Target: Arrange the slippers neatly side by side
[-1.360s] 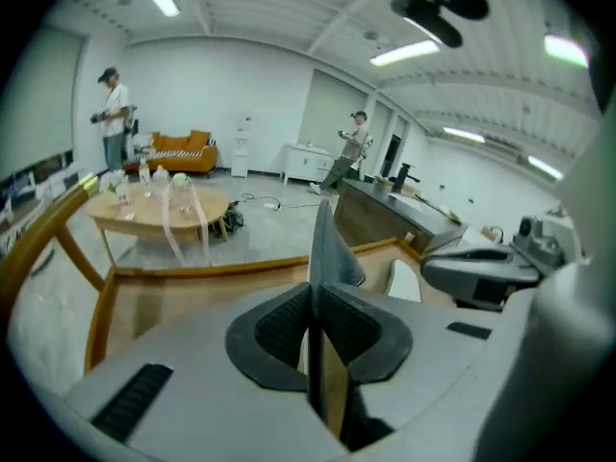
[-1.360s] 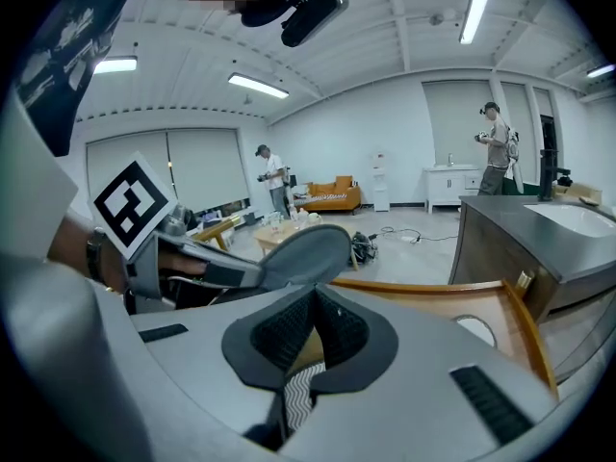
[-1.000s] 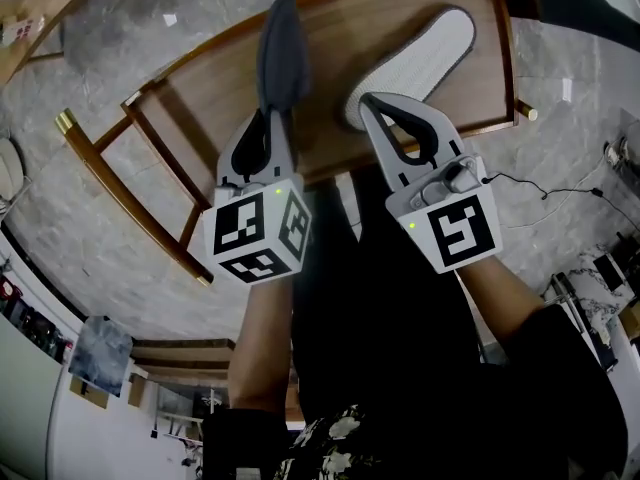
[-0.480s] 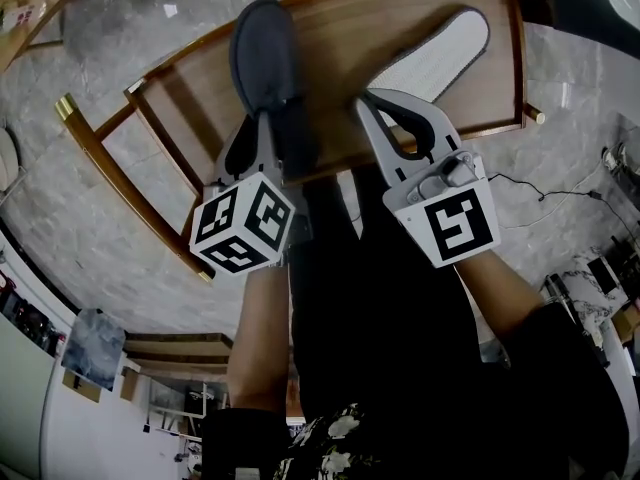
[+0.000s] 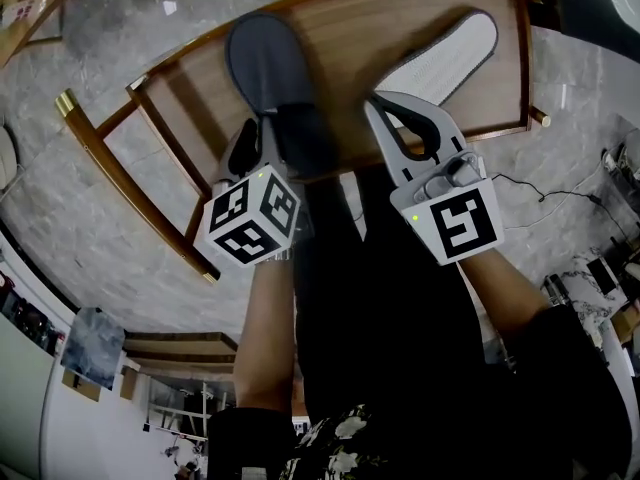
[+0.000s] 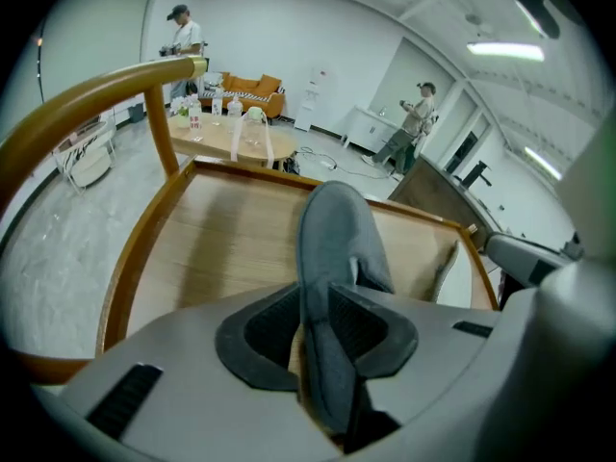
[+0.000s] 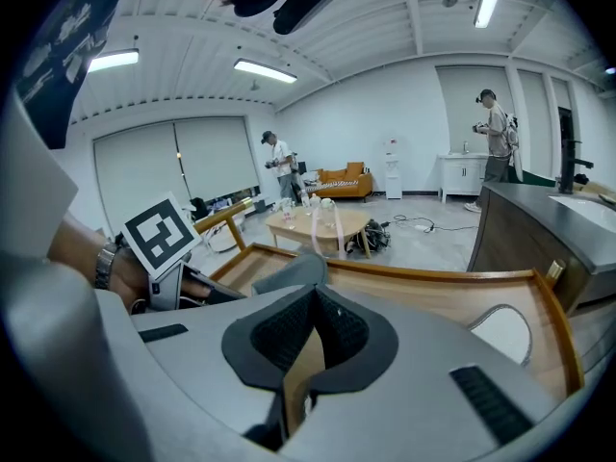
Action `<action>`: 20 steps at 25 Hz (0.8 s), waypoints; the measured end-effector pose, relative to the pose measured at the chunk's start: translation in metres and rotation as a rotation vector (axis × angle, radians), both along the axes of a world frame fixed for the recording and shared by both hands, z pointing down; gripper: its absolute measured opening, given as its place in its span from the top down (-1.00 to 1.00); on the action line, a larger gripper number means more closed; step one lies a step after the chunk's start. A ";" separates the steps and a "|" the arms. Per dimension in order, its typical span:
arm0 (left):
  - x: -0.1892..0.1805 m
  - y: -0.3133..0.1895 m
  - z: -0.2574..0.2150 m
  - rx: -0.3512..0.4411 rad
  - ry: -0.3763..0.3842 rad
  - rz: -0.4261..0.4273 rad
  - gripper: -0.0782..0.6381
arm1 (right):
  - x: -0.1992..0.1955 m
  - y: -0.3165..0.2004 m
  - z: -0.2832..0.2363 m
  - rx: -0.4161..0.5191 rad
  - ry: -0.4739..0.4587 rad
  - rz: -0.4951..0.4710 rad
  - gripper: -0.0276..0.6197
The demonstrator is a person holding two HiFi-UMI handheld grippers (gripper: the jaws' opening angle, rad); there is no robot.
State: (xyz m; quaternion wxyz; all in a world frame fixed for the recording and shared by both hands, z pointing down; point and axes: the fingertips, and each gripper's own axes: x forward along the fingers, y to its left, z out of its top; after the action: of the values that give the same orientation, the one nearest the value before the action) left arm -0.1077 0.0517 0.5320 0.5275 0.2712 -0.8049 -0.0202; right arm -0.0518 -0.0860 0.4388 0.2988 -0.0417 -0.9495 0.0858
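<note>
My left hand-held gripper has just been opening. The grey slipper, heel between its loosened jaws, has rolled from its side to lie flat near the worktop's left edge: placed, I judge. The other slipper lies sole-up, askew, toward the far right corner. The right hand-held gripper is closed, empty. Only the left gripper view shows a gap beside the heel.

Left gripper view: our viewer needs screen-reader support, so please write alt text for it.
A dark grey slipper lies on a wooden seat, its near end between the left gripper's fingers, which have just been opening. Beyond is a bright room with a table and two standing people.
</note>
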 end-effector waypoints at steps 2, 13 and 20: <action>0.003 -0.002 0.002 -0.004 -0.006 -0.003 0.47 | 0.003 0.000 0.002 0.016 0.014 -0.017 0.92; 0.001 -0.008 -0.017 0.021 -0.110 0.118 0.48 | 0.003 0.009 -0.003 0.112 0.014 -0.011 0.92; 0.004 -0.033 -0.048 0.082 -0.178 0.160 0.66 | 0.005 0.000 -0.022 0.228 -0.006 -0.025 0.92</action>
State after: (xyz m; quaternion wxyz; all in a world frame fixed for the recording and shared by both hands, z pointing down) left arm -0.1041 0.0187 0.4835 0.4422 0.3567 -0.8228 0.0133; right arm -0.0468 -0.0864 0.4166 0.2998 -0.0196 -0.9534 -0.0267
